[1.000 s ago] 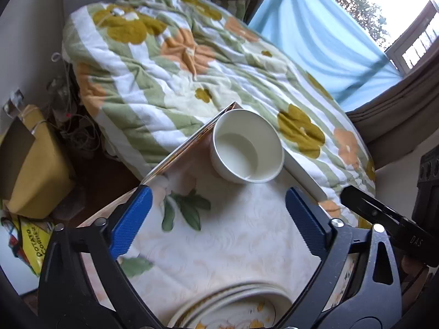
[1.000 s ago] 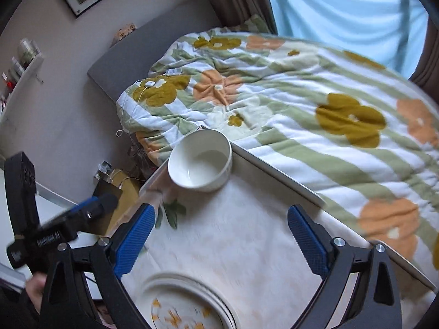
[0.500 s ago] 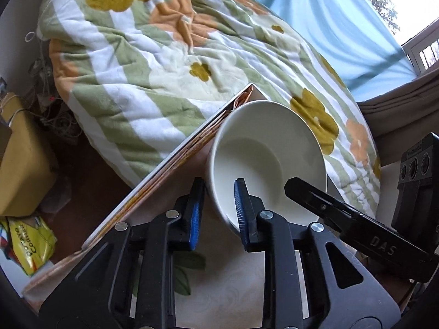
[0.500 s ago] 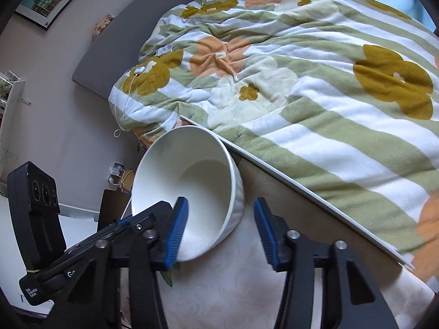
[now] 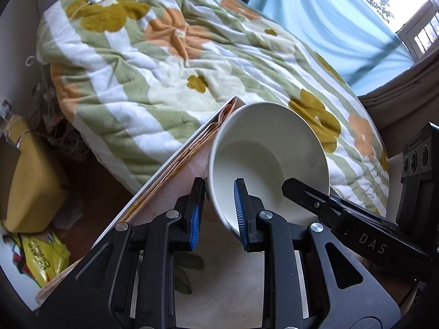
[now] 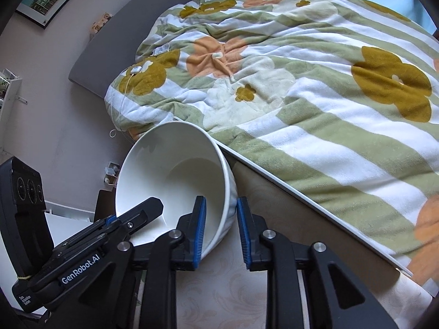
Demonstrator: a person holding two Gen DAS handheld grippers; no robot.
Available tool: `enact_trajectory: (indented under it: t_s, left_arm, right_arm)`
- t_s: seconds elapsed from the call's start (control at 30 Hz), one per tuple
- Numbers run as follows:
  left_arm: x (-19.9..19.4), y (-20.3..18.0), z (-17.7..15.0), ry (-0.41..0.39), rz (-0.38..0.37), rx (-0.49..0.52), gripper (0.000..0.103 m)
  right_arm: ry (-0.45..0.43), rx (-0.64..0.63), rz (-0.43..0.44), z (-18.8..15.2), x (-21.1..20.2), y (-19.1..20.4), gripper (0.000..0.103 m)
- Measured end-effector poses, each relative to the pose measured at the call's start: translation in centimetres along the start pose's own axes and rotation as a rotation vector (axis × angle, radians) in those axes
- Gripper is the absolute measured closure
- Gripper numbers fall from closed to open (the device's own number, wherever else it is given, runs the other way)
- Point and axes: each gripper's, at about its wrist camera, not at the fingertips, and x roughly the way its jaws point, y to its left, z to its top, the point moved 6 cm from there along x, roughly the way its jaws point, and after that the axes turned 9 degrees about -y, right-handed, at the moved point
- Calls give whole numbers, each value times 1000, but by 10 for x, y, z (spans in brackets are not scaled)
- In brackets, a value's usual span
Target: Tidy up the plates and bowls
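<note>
A plain white bowl (image 5: 270,150) is tilted up off the cream floral tablecloth (image 5: 225,296), its opening toward the cameras. My left gripper (image 5: 218,212) is shut on the bowl's near left rim, one blue pad inside and one outside. My right gripper (image 6: 221,224) is shut on the bowl's (image 6: 175,170) near right rim in the same way. Each gripper's black body shows in the other's view. No plates are in view now.
The table's far edge (image 6: 301,192) meets a bed with a green, white and orange floral blanket (image 5: 170,63). Left of the table, on the floor, are a yellow box (image 5: 30,181) and a yellow snack bag (image 5: 46,257). A blue curtain (image 5: 329,27) hangs behind.
Both grippers moved forward from open positions and closed on opposite sides of the bowl's rim. The bowl has tipped and lifted off the cloth. The plates have left the view.
</note>
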Motion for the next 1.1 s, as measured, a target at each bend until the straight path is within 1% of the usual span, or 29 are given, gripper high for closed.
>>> enact_trajectory:
  t_s: [0.1,0.2,0.23,0.37,0.47,0.6,0.63,0.67,0.7,0.73,0.87,0.9,1.0,1.1]
  left_arm:
    - [-18,-10,2,-25,-9,23,84]
    - [-45,-23,0,-55,-25,54,84]
    - [-56,-29,-2,-65,-35,64,84]
    - [-98,-54,-17,-92,-59,113,84]
    - [-132,-76,-37,-109,-91,151,84]
    - [-176,-106,-78,-106,-144,203,84]
    - [-186,-114,-89,-105,-155,217,84]
    - [-194,-121,-98,-103,-167,230,84]
    - [-203,-128,-109,-102,-179,243,84]
    - [-213,-137,-122,-100,-191,262,84]
    - [-242,-171,-166,-82,-245,333,84]
    - [-246,-175,-173,-77,-254,347,84]
    - [-259,-196,-204,-46,-297,400,84]
    - [-265,-217,-233,-1,-344,454,84]
  right_arm:
    - [-30,-6,-3,0,-16,7,82]
    - [-71,-5,3,-3,-41,14,82]
    - [-91,-1,5,-6,-55,17,82]
    - [-145,7,-10,-21,-101,26,82]
    - [-186,20,-29,-41,-141,28,82]
    - [-241,36,-64,-78,-201,24,82]
    - [-250,38,-70,-85,-210,23,82]
    - [-265,40,-83,-100,-229,20,82]
    - [-272,43,-92,-107,-238,18,82]
    - [-287,52,-107,-121,-255,15,82]
    - [-331,90,-159,-165,-302,2,82]
    - [-336,100,-169,-170,-308,-1,82]
    - [-361,149,-214,-200,-335,-14,82]
    - [-380,206,-264,-227,-356,-29,82]
